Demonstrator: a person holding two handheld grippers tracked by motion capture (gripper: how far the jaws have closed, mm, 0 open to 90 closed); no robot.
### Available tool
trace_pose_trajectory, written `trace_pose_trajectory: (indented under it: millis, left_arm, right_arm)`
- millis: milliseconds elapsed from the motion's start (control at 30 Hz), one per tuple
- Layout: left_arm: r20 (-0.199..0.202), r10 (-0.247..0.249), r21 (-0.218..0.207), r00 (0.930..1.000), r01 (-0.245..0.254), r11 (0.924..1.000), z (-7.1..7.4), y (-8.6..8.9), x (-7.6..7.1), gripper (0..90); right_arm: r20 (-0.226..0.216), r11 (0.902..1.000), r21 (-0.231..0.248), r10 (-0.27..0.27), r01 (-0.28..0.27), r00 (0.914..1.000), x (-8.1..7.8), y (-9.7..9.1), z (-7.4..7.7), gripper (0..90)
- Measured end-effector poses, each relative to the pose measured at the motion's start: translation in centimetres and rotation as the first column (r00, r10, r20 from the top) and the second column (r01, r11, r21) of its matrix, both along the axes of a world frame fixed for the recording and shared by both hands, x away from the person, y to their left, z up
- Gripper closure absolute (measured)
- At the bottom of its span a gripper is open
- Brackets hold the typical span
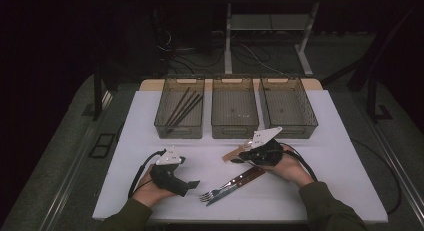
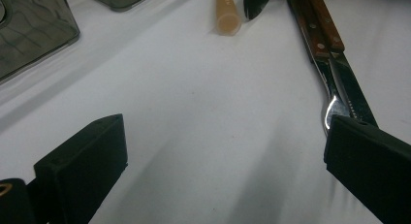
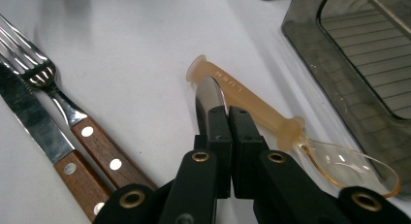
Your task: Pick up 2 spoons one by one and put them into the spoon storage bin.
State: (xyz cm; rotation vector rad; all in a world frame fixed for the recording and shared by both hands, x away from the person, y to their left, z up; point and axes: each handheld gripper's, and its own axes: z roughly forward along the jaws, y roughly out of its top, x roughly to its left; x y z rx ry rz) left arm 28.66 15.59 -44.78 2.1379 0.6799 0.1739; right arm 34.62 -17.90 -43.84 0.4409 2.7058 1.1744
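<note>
My right gripper is shut, and a thin rounded metal handle end sticks out past its tips; what utensil it belongs to is hidden under the jaws. A translucent tan plastic spoon lies right beside those jaws on the white table. In the high view the right gripper points left at the tan spoon's handle. A fork and a knife, both wood-handled, lie side by side just in front of it. My left gripper rests at the front left, open with bare table between its jaws.
Three smoked plastic bins stand in a row at the back: the left bin holds dark chopsticks; in the middle bin and the right bin I see nothing. The right bin's corner is close to my right gripper.
</note>
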Motion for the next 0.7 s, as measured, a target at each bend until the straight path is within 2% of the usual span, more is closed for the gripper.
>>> trace_pose_trajectory:
  millis: [200, 700]
  left_arm:
    - [0.000, 0.003, -0.006, 1.0000, -0.003, 1.0000, 0.0, 0.0, 0.0, 0.9]
    - [0.000, 0.003, -0.011, 1.0000, -0.003, 0.9999, 0.1, 0.1, 0.0, 0.9]
  right_arm:
    - [0.003, 1.0000, 0.000, -0.005, 0.005, 1.0000, 0.1, -0.3, 0.2, 88.5]
    - [-0.002, 0.9956, 0.073, -0.059, 0.059, 0.9982, 0.1, -2.1, 1.9, 88.8]
